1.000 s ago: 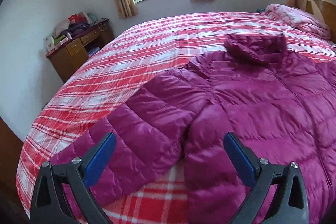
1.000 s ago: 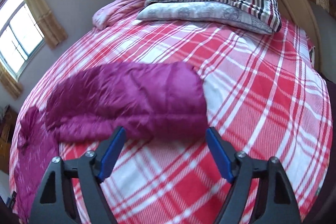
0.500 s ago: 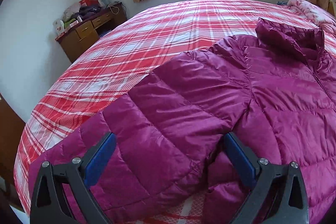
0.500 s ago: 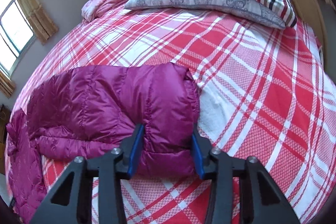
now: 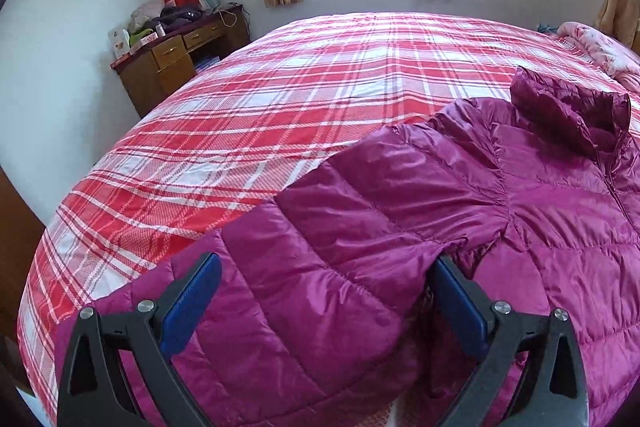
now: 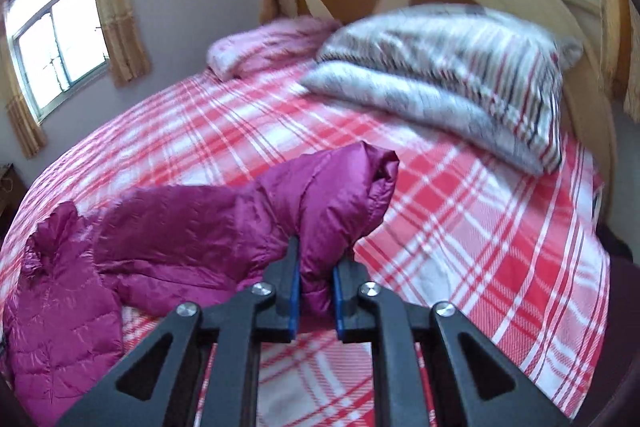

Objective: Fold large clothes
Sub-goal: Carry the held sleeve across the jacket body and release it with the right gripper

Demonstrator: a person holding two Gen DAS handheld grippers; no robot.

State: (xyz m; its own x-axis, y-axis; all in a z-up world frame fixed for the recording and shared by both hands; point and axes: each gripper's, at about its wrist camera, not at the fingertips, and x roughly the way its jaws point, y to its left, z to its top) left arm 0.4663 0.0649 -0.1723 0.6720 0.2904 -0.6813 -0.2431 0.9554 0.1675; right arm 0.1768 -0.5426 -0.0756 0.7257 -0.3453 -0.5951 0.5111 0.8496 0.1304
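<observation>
A magenta quilted puffer jacket (image 5: pixel 420 219) lies spread on the red-and-white plaid bed (image 5: pixel 280 99). The right hand-held gripper (image 6: pixel 314 283) is closing, pinching one sleeve cuff (image 6: pixel 340 199) lifted off the bed. The left hand-held gripper (image 5: pixel 320 303) is spread wide astride the other sleeve.

Magenta quilted puffer jacket (image 5: pixel 520 211) spread face-up on bed

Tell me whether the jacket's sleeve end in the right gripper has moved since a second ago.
Yes. The sleeve end, pinched in the closing right gripper, has lifted off the plaid bedspread toward the pillows.
</observation>
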